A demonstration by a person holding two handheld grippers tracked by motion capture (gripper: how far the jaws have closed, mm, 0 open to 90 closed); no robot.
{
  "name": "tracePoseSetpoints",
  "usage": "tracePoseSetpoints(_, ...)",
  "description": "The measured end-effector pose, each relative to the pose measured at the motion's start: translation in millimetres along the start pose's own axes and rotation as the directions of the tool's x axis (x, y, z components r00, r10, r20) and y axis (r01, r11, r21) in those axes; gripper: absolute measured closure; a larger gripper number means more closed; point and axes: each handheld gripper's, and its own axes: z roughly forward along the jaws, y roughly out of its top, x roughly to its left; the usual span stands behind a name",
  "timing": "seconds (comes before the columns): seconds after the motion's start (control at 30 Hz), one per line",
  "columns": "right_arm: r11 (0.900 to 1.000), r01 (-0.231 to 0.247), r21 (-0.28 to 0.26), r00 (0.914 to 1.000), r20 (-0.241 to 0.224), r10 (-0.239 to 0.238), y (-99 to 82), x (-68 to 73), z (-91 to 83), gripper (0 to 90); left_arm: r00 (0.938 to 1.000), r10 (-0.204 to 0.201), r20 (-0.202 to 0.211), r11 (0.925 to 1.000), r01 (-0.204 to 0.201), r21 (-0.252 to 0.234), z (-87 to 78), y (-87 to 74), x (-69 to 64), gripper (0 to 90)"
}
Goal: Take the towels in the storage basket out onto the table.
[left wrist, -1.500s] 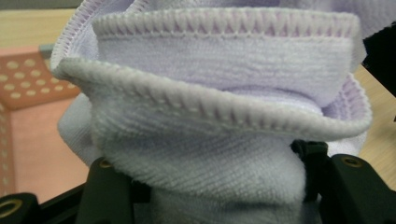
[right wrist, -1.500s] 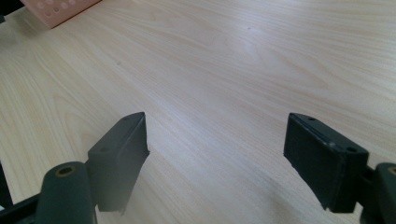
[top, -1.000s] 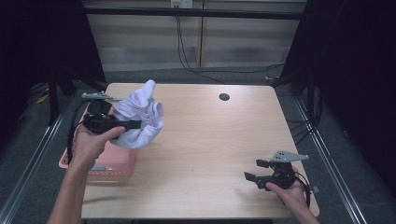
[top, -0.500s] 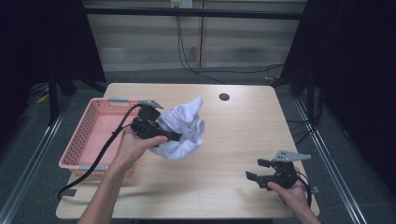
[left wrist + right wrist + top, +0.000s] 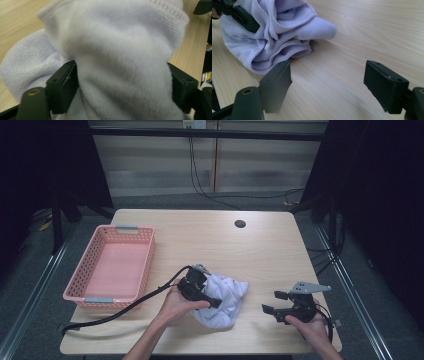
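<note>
High view: white towel (image 5: 226, 299) lay bunched on table (image 5: 260, 245) near the front edge, at 3 o'clock of the pink basket (image 5: 112, 267); left gripper (image 5: 212, 301) rested on it, likely setting it down for spreading. Left gripper view: jaws had just been opening, stood wide, cloth between them, apparently released. Right gripper view: right gripper (image 5: 327, 86) wide, holding nothing; towel at 11 o'clock, apart, probably waiting to take a corner.
</note>
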Motion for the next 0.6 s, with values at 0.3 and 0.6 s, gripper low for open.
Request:
tracePoseSetpoints(0.3, 0.9995, 0.021, -0.024, 0.9995, -0.023, -0.022, 11.2, 7.3, 1.4, 28.4, 0.9988, 0.016, -0.047, 0.9966, -0.019, -0.080, -36.8, 8.0, -5.6, 15.9)
tracePoseSetpoints(0.6, 0.9922, 0.122, -0.029, 0.9819, -0.143, -0.124, 40.5, 34.5, 18.8, 72.3, 0.9936, 0.055, -0.099, 0.9875, -0.069, -0.142, -74.9, -19.0, -36.3, 48.1)
